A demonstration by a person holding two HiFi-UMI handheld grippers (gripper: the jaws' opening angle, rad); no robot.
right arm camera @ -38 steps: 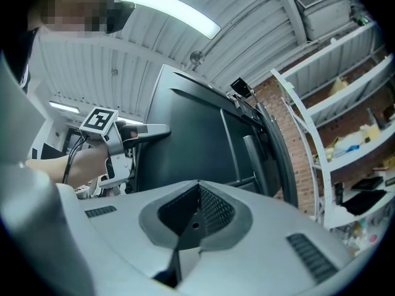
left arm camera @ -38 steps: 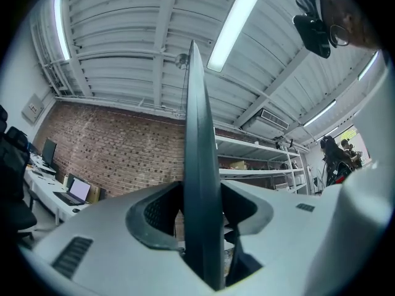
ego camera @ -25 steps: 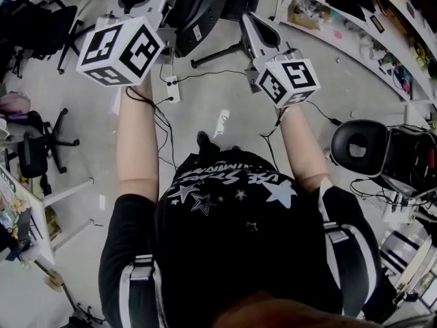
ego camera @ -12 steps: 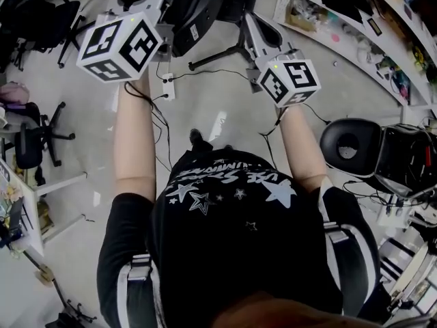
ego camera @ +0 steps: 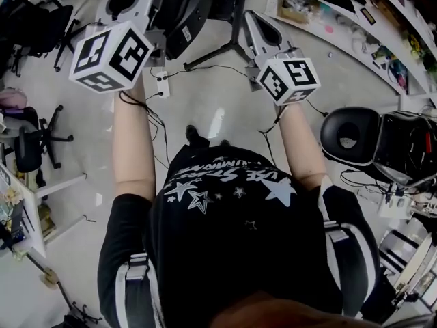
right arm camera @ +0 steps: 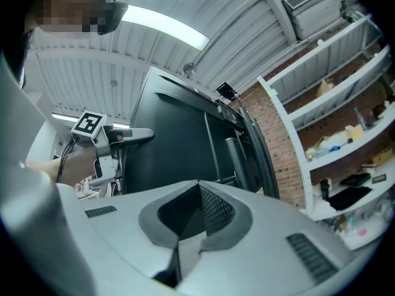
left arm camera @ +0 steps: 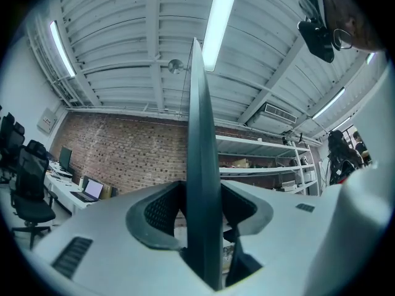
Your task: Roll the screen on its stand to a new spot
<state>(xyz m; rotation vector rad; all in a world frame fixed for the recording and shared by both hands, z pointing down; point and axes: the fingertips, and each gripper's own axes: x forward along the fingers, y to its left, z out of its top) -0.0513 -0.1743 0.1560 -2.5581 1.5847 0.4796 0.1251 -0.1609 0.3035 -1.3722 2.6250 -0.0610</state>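
The screen (ego camera: 194, 5) is a big dark slab, thin at the rim. It sits on a black stand whose splayed legs (ego camera: 210, 55) rest on the pale floor (ego camera: 218, 108). In the head view it stands at the far edge of the floor, straight ahead of the person.

The left gripper (left arm camera: 201, 211) is clamped on the screen's left rim, and the thin dark edge runs upright between its pads (seen end-on, like a blade). The right gripper (right arm camera: 199, 193) has its jaws drawn together with nothing showing between them. Its tips are close up to the screen's broad dark side near the stand's column (right arm camera: 236, 159); whether they touch it I cannot tell.

Office chairs (ego camera: 37, 142) stand along the floor's left edge. White shelving (ego camera: 348, 29) and a black round-backed seat (ego camera: 351, 137) stand along its right edge. A power strip (ego camera: 162, 82) with cables lies by the legs, and bare floor shows between the two sides.
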